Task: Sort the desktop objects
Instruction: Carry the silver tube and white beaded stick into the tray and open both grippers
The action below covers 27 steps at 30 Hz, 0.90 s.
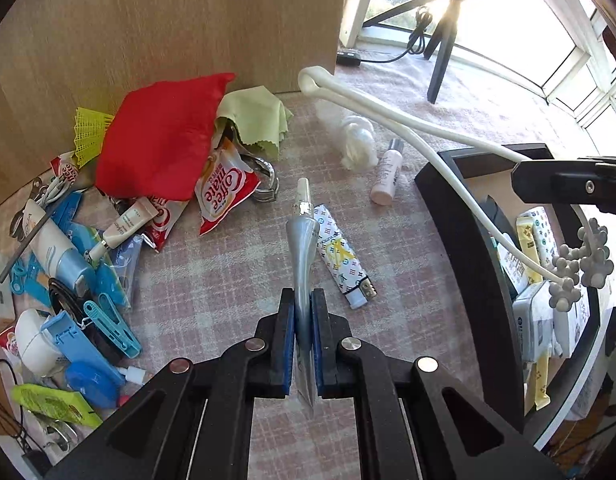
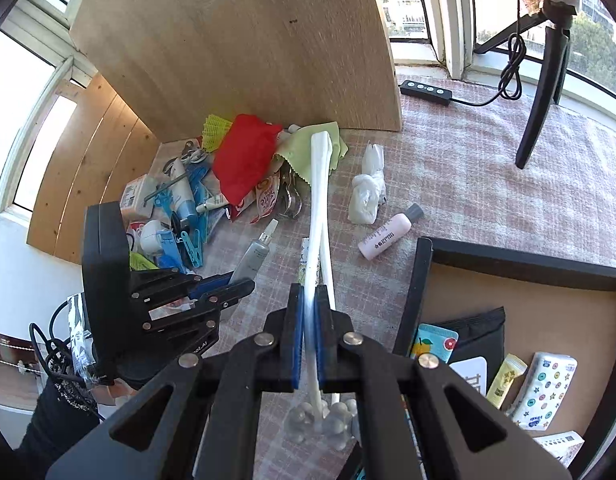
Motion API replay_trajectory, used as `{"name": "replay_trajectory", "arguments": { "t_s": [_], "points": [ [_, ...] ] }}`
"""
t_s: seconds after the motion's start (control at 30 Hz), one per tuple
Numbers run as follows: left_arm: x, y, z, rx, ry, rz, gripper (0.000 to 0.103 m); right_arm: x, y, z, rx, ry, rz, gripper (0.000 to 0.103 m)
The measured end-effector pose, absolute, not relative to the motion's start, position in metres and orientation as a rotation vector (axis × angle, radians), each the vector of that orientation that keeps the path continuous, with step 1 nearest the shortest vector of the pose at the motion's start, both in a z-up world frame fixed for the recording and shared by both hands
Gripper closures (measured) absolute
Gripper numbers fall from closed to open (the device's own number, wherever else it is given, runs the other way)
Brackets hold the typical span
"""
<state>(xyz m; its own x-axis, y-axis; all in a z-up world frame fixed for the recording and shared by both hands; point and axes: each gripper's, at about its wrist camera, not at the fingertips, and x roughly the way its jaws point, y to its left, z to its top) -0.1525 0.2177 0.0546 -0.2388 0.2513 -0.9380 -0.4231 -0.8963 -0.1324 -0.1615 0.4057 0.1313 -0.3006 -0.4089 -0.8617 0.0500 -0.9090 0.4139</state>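
My left gripper point(image 1: 303, 312) is shut on a silver squeeze tube point(image 1: 301, 240) with a white nozzle, held above the checked tablecloth; the tube also shows in the right wrist view point(image 2: 253, 258). My right gripper point(image 2: 308, 312) is shut on a long white looped massager point(image 2: 318, 200) with ball ends; it also shows in the left wrist view point(image 1: 388, 116), held over the left rim of the black tray point(image 2: 508, 268). The tray holds tissue packs point(image 2: 542, 388) and sachets. A patterned lighter point(image 1: 342, 256) lies on the cloth under the tube.
A pile with a red cloth point(image 1: 159, 140), green cloth point(image 1: 255, 120), Coffee mate sachets point(image 1: 223, 192), blue clips point(image 1: 111, 320) and tubes lies at the left by a wooden board point(image 1: 167, 20). A pink bottle point(image 1: 386, 178) and white plastic wad point(image 1: 358, 142) lie mid-table. A black tripod leg point(image 2: 542, 92) stands behind.
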Motion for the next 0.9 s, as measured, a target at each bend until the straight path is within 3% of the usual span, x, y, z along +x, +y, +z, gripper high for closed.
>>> {"name": "replay_trajectory", "arguments": {
  "t_s": [0.37,0.9],
  "points": [
    [-0.097,0.282,0.096,-1.466,0.173,2.056,0.096,-0.071,0.472,0.157,1.600,-0.580,-2.473,0.098],
    [-0.010,0.389,0.105,-1.407,0.282,1.814,0.096,0.020,0.545,0.118,1.702,-0.813,-2.548,0.098]
  ]
}}
